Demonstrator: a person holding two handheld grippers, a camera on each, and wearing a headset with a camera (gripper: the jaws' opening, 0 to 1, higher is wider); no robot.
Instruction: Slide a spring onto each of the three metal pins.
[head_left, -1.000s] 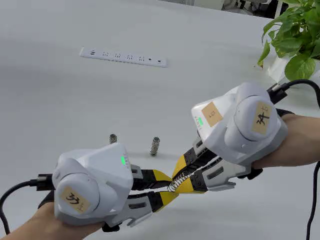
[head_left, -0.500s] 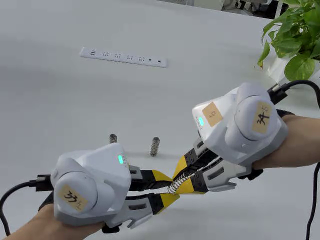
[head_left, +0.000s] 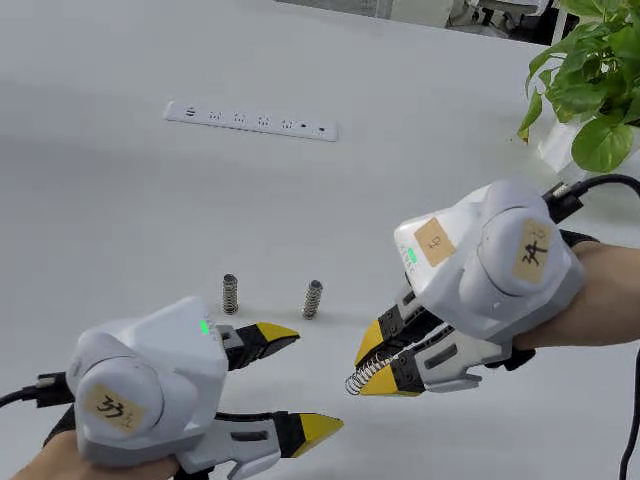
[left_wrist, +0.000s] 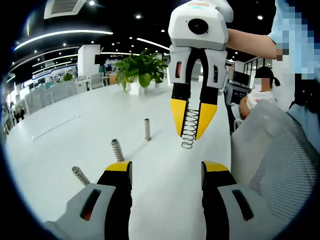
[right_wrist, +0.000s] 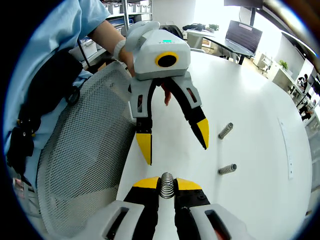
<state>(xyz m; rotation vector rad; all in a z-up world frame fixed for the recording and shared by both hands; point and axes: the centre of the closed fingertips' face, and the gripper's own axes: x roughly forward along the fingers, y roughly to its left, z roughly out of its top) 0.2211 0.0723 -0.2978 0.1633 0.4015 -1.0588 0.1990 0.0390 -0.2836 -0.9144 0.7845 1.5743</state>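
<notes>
My right gripper (head_left: 368, 368) is shut on a loose spring (head_left: 360, 375) that sticks out past its yellow tips. The right gripper view has this spring (right_wrist: 167, 184) end-on between the closed jaws. My left gripper (head_left: 305, 380) is open at the lower left, its jaws spread and apart from the spring. In the left gripper view, the right gripper (left_wrist: 191, 125) hangs ahead with the spring (left_wrist: 187, 137). Two coiled springs stand upright on the table (head_left: 230, 293) (head_left: 313, 298). The left gripper view adds a smooth upright pin (left_wrist: 147, 129).
A white power strip (head_left: 250, 120) lies far back on the white table (head_left: 120, 220). A potted plant (head_left: 590, 80) stands at the right edge. A mesh chair (right_wrist: 85, 165) sits behind the left gripper (right_wrist: 174, 142). Black cables trail from both grippers.
The left gripper has opened and drawn back toward the lower left, away from the spring. The right gripper still holds the spring and has shifted slightly lower.
</notes>
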